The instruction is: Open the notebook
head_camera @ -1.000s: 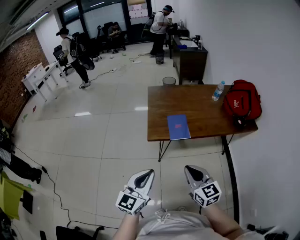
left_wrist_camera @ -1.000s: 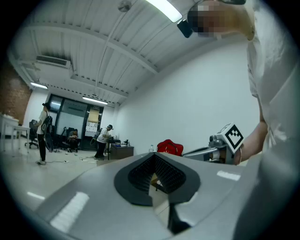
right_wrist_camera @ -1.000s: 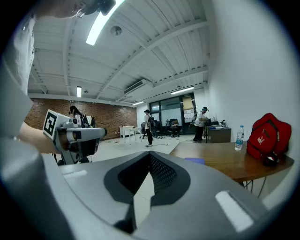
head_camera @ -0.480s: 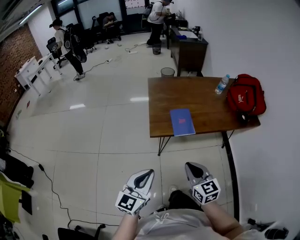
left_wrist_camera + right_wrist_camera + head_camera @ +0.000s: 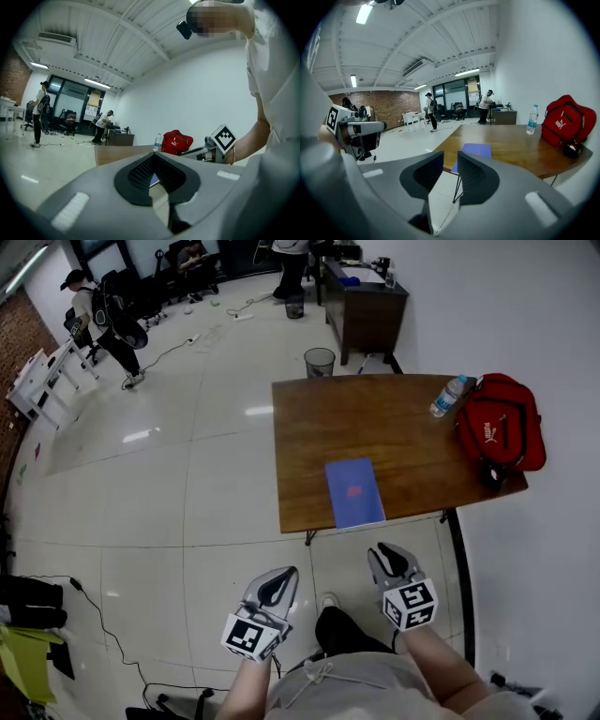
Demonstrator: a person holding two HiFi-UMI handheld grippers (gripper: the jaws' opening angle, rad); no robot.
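A closed blue notebook (image 5: pixel 354 493) lies flat near the front edge of the brown wooden table (image 5: pixel 375 418); the right gripper view shows it too (image 5: pixel 472 151). Both grippers hang over the floor, short of the table and touching nothing. My left gripper (image 5: pixel 278 579) is to the left of the table's front corner, its pads (image 5: pixel 140 176) meeting at the tips, with a sliver of notebook (image 5: pixel 154 179) seen past them. My right gripper (image 5: pixel 387 554) points at the notebook from just in front of the table edge. Its jaws (image 5: pixel 450 164) are opening, with nothing between them.
A water bottle (image 5: pixel 447 397) and a red bag (image 5: pixel 502 432) sit at the table's right end by the white wall. A mesh waste bin (image 5: pixel 320 362) and a dark desk (image 5: pixel 361 296) stand beyond the table. People (image 5: pixel 98 315) are at the room's far end.
I have walked closer to the table, which now looms larger. Both grippers moved forward and lower toward its front edge. The right gripper's jaws have parted; the left's stay together.
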